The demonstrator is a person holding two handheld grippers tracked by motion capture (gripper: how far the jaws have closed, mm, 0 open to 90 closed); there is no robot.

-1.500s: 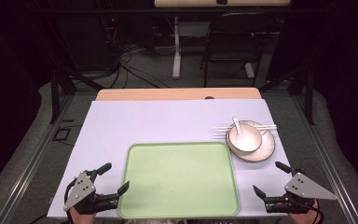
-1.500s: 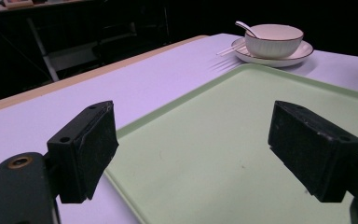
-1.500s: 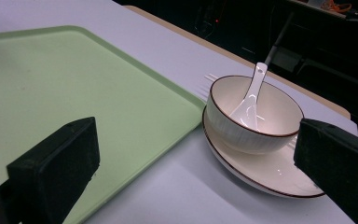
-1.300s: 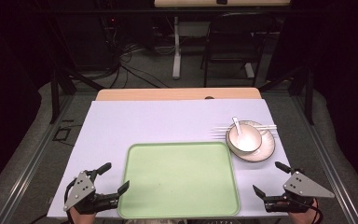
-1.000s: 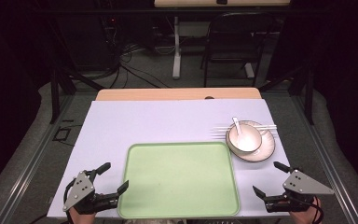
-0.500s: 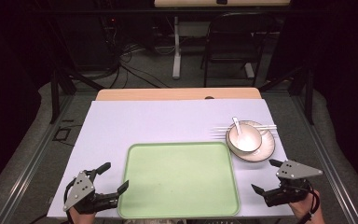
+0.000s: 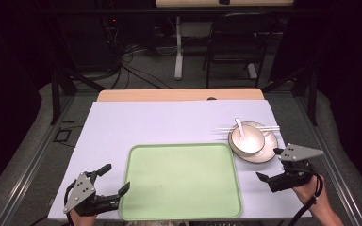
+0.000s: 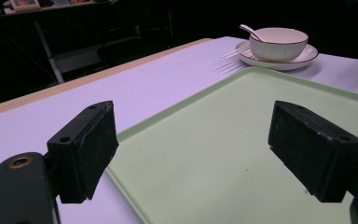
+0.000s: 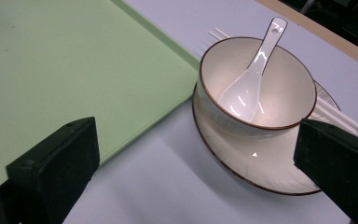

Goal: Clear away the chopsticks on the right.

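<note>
A pale green tray (image 7: 181, 181) lies empty at the table's near middle. Right of its far corner, a white bowl (image 7: 254, 142) with a white spoon (image 7: 240, 128) in it sits on a plate (image 7: 264, 156), and chopsticks (image 7: 226, 131) lie across the plate's far side. My right gripper (image 7: 268, 164) is open, close to the plate's near right rim; its own view frames the bowl (image 9: 289, 88), spoon (image 9: 249, 79) and plate (image 9: 265, 173) between the jaws. My left gripper (image 7: 115, 179) is open at the tray's near left corner, its jaws straddling the tray's edge (image 8: 121, 135).
The lavender table cover (image 7: 160, 122) is bare beyond the tray, with a wooden strip (image 7: 179, 95) along the far edge. A dark chair (image 7: 235, 42) and a desk leg (image 7: 179, 47) stand on the floor behind the table.
My right gripper has moved forward and a little left, from the near right edge up to the plate's rim. The left gripper has stayed put.
</note>
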